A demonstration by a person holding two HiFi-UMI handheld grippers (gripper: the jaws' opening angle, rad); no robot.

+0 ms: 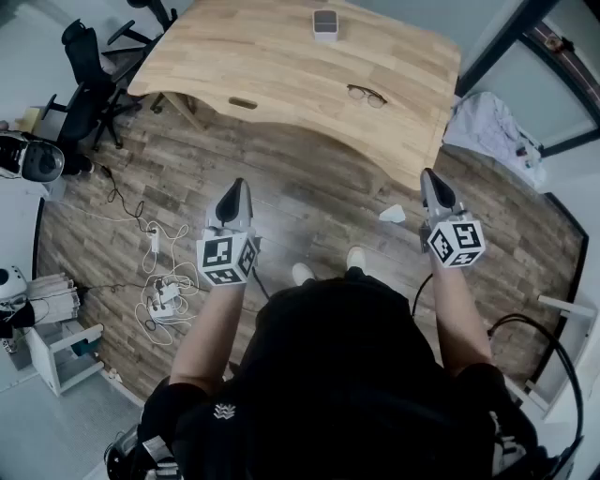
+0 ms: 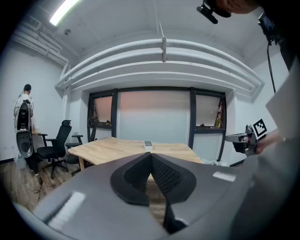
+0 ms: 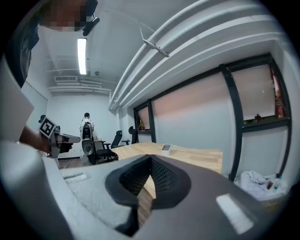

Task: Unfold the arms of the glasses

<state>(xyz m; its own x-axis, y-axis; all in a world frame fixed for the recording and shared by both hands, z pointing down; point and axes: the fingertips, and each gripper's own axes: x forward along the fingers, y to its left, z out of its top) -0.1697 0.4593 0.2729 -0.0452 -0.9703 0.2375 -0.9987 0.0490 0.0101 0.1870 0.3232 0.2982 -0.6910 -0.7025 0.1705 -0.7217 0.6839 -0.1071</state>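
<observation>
— Now, jaws first?
— Left gripper (image 2: 151, 154) tips pressed together, nothing between; right gripper (image 3: 151, 158) likewise.
— And the glasses (image 1: 367, 95)?
— Lying on the table (image 1: 281, 56), well ahead of both. I judge I'm holding shut and back because the approach isn't begun.

I see a light wooden table (image 1: 281, 66) on a plank floor (image 1: 309, 187). The glasses (image 1: 367, 95) lie near its right end; a small grey box (image 1: 325, 23) sits at its far edge.
</observation>
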